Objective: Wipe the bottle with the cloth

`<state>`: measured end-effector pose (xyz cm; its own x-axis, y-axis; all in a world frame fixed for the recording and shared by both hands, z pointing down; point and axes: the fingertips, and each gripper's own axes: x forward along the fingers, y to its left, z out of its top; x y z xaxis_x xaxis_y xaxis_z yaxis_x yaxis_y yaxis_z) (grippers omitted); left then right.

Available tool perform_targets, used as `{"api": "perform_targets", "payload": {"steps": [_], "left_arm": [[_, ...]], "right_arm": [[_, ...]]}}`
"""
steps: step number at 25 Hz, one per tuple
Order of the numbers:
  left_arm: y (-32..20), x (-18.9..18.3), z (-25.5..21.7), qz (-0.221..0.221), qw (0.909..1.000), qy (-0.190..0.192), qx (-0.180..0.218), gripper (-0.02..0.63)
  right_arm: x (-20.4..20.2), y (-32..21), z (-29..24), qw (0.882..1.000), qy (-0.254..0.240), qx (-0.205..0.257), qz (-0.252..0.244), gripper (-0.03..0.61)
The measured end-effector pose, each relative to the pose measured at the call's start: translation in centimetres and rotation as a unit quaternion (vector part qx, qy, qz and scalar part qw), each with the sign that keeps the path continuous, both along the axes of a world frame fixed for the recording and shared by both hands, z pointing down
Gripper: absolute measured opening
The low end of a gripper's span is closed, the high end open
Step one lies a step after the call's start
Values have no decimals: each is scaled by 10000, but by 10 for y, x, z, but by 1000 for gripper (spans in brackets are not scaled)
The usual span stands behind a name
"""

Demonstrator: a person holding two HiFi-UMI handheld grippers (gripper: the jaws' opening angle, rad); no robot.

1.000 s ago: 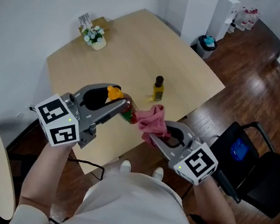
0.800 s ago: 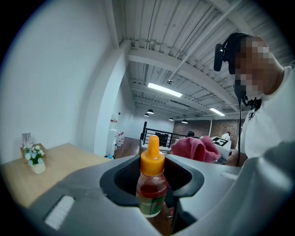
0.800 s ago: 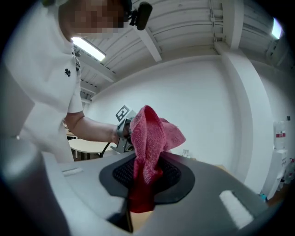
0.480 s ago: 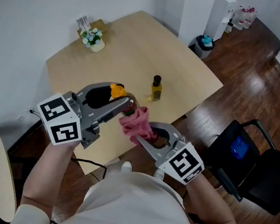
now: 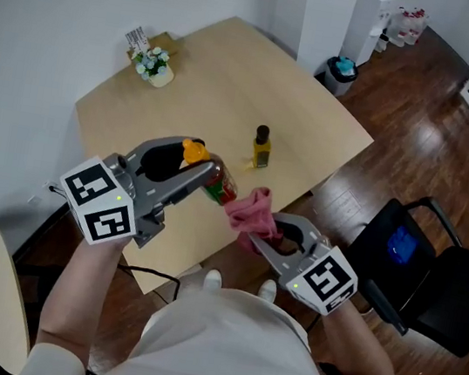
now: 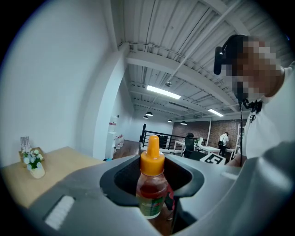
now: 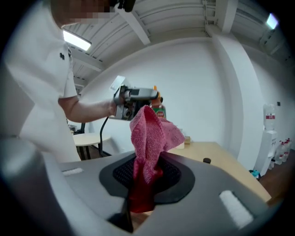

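Tightly, left tongs [image 5: 211,175] on bottle [image 6: 151,185]; right tongs [image 5: 259,240], cloth [image 7: 150,133].

the cloth [image 7: 150,138] is nubbly pink terry, the bottle [image 6: 150,193] looks like glossy clear plastic with a smooth orange cap [image 6: 152,156], the left gripper [image 6: 154,209] and right gripper [image 7: 140,198] are matt grey plastic, the table [image 5: 200,71] is pale smooth wood, and the floor [image 5: 421,123] is shiny dark wood planks.

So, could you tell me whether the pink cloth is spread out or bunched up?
Bunched up: the cloth is pinched in the right gripper and rises in crumpled folds.
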<state>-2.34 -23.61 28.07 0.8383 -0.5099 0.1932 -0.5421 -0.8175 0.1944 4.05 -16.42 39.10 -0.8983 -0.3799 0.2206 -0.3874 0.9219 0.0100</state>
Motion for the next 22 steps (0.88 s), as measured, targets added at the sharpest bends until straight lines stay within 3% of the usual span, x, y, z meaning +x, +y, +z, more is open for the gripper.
{"api": "perform_targets", "payload": {"steps": [4, 8, 11, 14, 22], "left_arm": [[8, 2, -1, 275, 9996, -60, 62, 160], [23, 14, 0, 662, 9977, -46, 106, 161], [45, 27, 2, 897, 9958, 5, 187, 161], [52, 32, -5, 985, 9948, 63, 267, 161], [40, 13, -19, 806, 9961, 254, 266, 161]], "right_arm": [[14, -23, -67, 9976, -556, 317, 250, 84], [3, -45, -103, 9957, -637, 662, 121, 84], [-7, -36, -96, 9957, -438, 799, -157, 84], [-12, -36, -70, 9979, -178, 575, -246, 84], [-17, -41, 27, 9979, -26, -642, -3, 84]]}}
